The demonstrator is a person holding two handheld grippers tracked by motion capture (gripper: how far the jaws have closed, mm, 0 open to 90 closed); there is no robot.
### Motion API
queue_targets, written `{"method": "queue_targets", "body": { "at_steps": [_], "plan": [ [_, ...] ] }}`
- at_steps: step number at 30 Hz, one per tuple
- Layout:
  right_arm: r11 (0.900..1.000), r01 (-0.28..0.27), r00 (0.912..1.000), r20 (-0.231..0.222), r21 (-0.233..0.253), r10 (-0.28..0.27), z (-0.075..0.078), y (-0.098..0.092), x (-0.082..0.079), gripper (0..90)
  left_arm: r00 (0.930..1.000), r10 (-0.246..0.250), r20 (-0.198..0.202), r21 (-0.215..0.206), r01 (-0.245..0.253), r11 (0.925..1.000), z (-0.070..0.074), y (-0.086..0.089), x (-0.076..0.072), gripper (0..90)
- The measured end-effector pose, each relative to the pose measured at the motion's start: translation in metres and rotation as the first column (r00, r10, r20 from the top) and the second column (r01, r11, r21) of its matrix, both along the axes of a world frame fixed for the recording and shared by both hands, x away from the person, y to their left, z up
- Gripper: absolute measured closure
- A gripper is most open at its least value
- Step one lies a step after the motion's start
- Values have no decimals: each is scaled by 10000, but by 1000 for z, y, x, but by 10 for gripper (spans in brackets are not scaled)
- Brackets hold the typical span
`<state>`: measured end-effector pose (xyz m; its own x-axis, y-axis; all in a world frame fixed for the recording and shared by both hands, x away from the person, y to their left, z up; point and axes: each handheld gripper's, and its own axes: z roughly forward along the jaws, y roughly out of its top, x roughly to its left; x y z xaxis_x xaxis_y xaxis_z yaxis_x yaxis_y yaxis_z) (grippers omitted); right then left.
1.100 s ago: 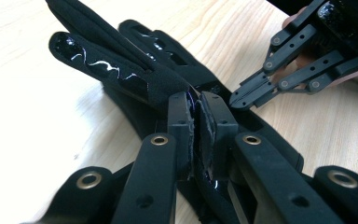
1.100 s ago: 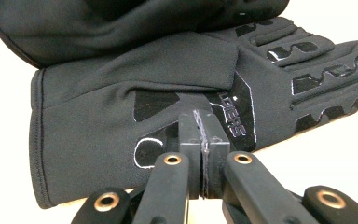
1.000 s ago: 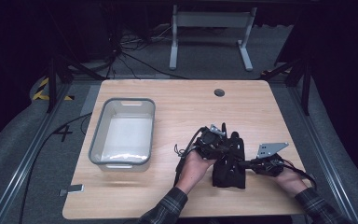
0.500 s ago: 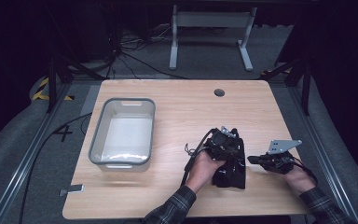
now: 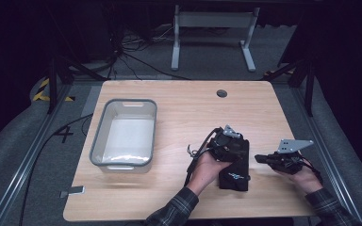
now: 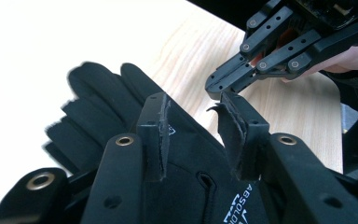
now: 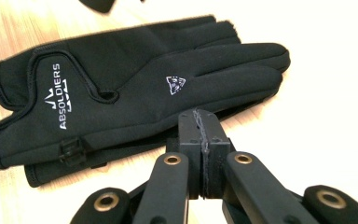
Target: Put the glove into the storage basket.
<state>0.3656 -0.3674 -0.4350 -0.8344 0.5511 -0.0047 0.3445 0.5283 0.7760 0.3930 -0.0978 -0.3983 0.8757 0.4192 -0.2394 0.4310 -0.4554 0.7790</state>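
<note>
Your right gripper has drawn back to the right since a moment ago, off the black glove, its jaws pressed together on nothing; your left gripper has shifted slightly right and sits over the glove with jaws apart, the fabric lying between and beneath them. The glove, marked ABSOLDIERS, lies flat on the wooden table near its front edge, just beside your left hand; a grey bin stands well apart to the left.
</note>
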Motion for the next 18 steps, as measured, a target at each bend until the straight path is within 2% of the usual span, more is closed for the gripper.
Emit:
{"method": "queue_targets", "body": {
  "at_steps": [2,7,10,15,18],
  "plan": [
    [10000,15,10000,-37,60,-15,1,0,0,899,10000,71,60,81,-71,9999,1,7,-1,723],
    [9997,-229,9996,-180,115,231,0,7,-1,900,9998,98,-151,430,-91,9990,-5,19,-3,889],
    [9990,-405,9990,-194,192,408,1,15,1,900,9997,140,-212,753,-124,9971,-12,25,-9,896],
    [9981,-581,9983,-88,209,583,4,28,9,900,9991,8,-430,1016,36,9948,-24,31,-18,896],
    [9976,-642,9979,-110,266,645,4,33,16,900,9985,-84,-541,904,133,9958,-28,28,-22,896]
  ]
}}
